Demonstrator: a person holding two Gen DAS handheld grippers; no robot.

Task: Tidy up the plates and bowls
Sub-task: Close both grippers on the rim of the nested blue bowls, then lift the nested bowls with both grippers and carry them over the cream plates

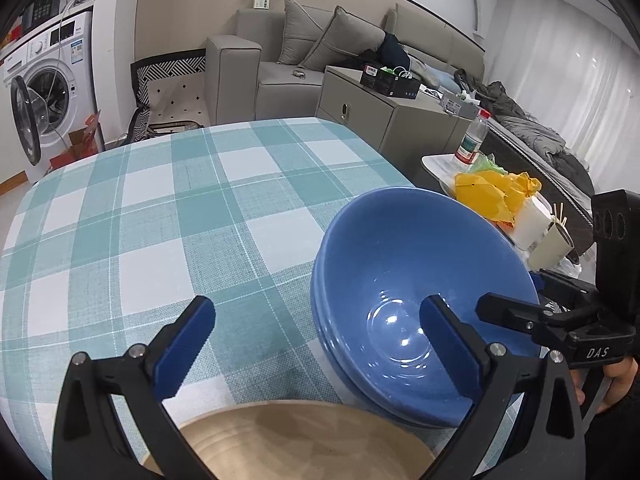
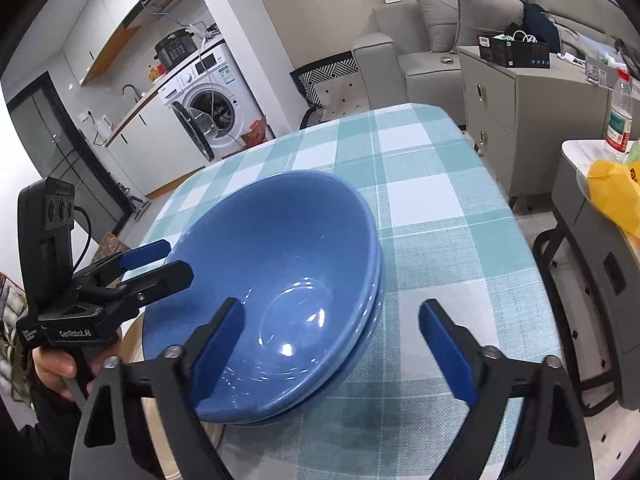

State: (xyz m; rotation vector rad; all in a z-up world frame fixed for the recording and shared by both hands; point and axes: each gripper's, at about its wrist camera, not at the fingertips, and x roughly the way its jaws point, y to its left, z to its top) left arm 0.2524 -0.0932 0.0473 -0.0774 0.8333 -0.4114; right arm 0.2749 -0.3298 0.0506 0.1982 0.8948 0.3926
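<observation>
Your stack of two blue bowls [image 1: 420, 280] sits on the checked tablecloth [image 1: 160, 220], toward the near right part of the table in the left wrist view. Both bowls are upright, mouths facing up, one nested inside the other; the double rim shows clearly on the side in the right wrist view [image 2: 280, 280]. The bowls are round, so no long axis can be assigned; the stack axis is vertical. Your left gripper [image 1: 316, 320] is spread wide, holding nothing: its right finger reaches over the near rim into the top bowl, its left finger stands over bare cloth. Whether that right pad touches the bowl's inner wall, you cannot tell. Your right gripper [image 2: 332, 332] is likewise spread wide and holds nothing; its left finger sits inside the bowl at the near rim, its right finger outside over the cloth, so the bowl wall lies between the pads. A tan plate [image 1: 296, 436] lies just near-left of the bowls, under your left gripper, its edge beside the stack's base. A side table [image 1: 436, 162] with a water bottle [image 1: 472, 140] and a yellow bag [image 1: 496, 192] stands to the right.
</observation>
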